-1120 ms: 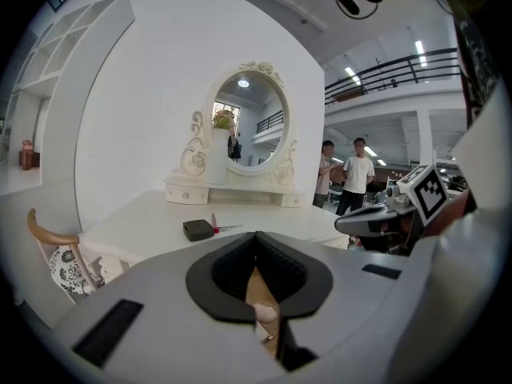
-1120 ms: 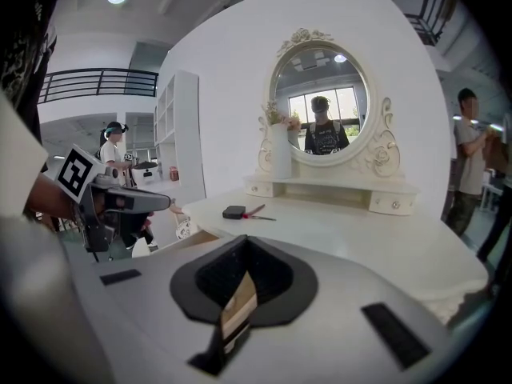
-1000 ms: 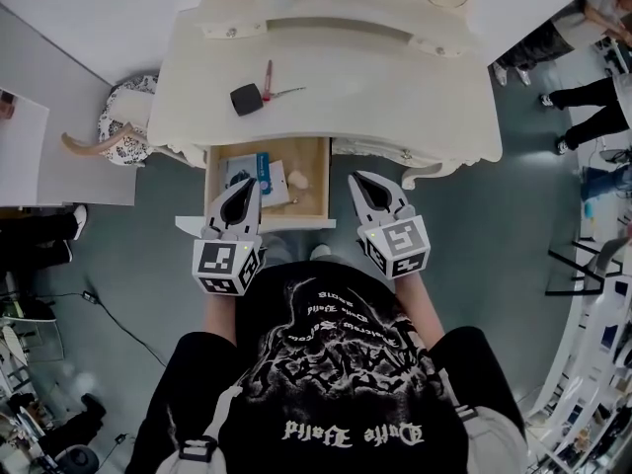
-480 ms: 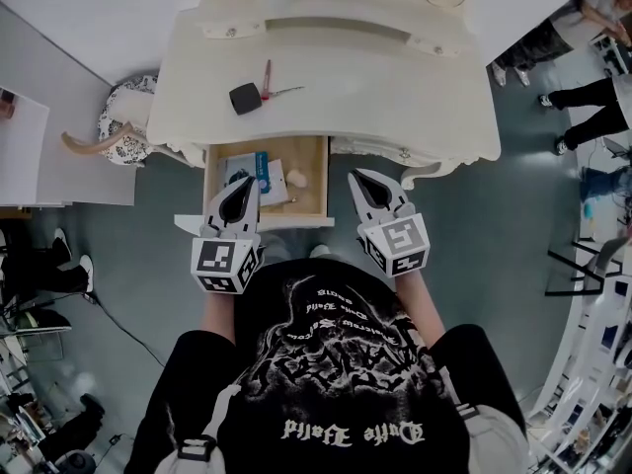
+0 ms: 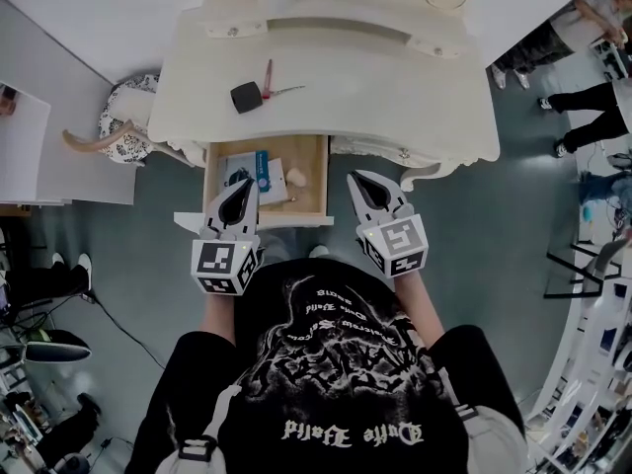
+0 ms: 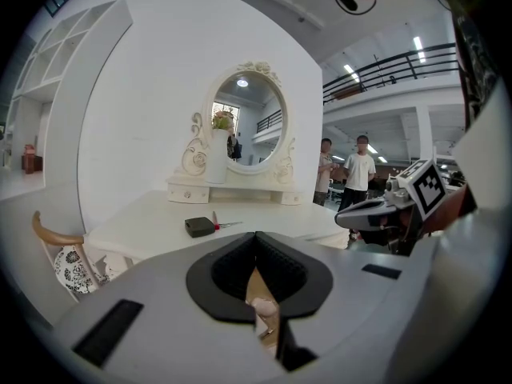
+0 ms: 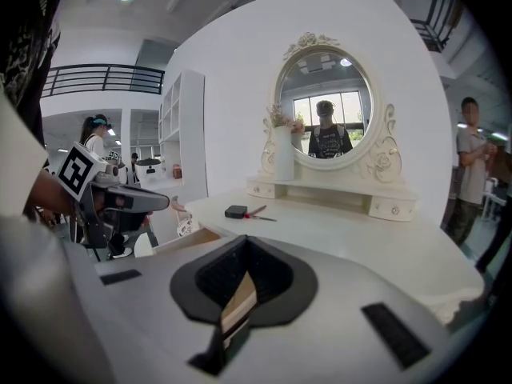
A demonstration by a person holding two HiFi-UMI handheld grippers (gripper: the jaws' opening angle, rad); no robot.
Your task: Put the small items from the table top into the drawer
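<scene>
Nothing of mine has moved vs a sec ago. My L gripper (image 5: pixel 253 184): jaws pressed together, empty, over the open drawer's (image 5: pixel 318 178) front. Black box (image 5: pixel 246 98) sits on table top (image 5: pixel 395 97). Red-handled tool (image 5: pixel 268 75) is just right of it, red part running front-to-back, metal end pointing right. My R gripper (image 5: pixel 354 179): jaws closed tight, empty, beside drawer.

Wall (image 6: pixel 136 134): white and curved, sweeping round the back.
Floor (image 5: pixel 474 225): dull grey-green, there it is below.
Mirror (image 6: pixel 244 122): oval, ornate cream frame, up against the wall.
Chair (image 5: pixel 123 126): patterned seat, wooden back, off to the left.
Shelving (image 6: pixel 48 54): tall, white.
Light: ceiling strips (image 6: pixel 416 42) glowing above a railed gallery (image 6: pixel 400 62).
</scene>
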